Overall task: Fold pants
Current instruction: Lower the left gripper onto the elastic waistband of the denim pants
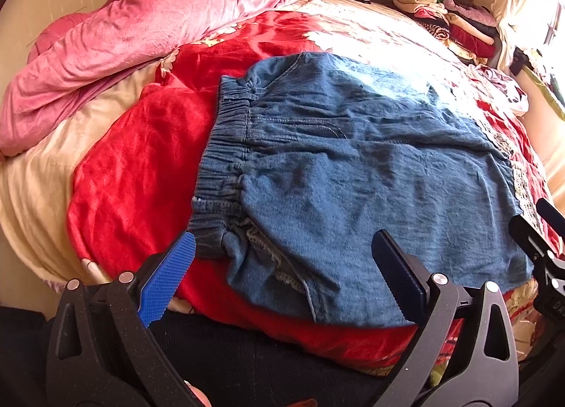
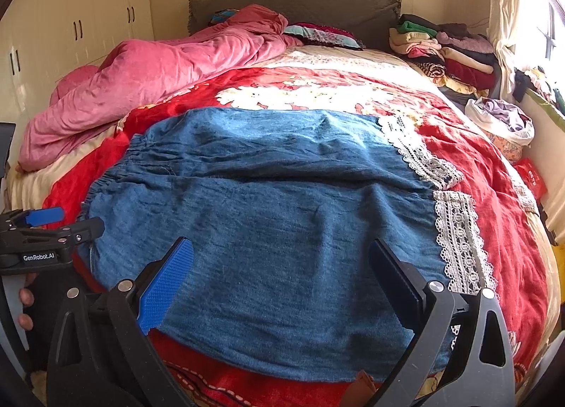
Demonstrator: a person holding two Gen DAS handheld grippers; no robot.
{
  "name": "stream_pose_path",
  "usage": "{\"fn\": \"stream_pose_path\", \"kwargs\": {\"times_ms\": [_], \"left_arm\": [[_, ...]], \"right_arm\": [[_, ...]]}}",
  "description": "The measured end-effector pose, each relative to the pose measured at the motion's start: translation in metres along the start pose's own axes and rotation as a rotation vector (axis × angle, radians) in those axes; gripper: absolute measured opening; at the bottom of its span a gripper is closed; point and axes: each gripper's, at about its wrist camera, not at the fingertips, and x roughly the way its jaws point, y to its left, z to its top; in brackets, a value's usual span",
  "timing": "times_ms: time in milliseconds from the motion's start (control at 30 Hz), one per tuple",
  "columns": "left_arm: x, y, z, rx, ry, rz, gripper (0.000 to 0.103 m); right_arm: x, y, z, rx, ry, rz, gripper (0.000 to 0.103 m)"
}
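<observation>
Risk: soft denim slips from one jaw, fold goes crooked; red blanket (image 2: 487, 195) under it can be pinched together with cloth.

Pants (image 2: 275, 216) lie flat across bed, blue, elastic waist at left, lace hems (image 2: 455, 230) at right.

Left gripper (image 1: 282, 265) and right gripper (image 2: 282, 273) both spread wide, grasping nothing, above near edge.

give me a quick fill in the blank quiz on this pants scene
1. The pants lie on a ____ blanket.
2. White ____ trims the pant hems.
3. Both the left gripper and right gripper are ____.
4. The pink quilt lies ____ of the pants.

Missing words: red; lace; open; left
</observation>
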Motion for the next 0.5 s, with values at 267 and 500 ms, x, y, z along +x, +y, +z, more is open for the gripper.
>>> {"fn": "stream_pose_path", "kwargs": {"times_ms": [267, 500], "left_arm": [[0.016, 0.017, 0.026, -0.019, 0.001, 0.009, 0.094], [0.028, 0.042, 0.060, -0.052, -0.020, 0.043, 0.094]], "right_arm": [[0.027, 0.005, 0.019, -0.037, 0.023, 0.015, 0.099], [0.052, 0.011, 0.047, -0.089, 0.030, 0.017, 0.099]]}}
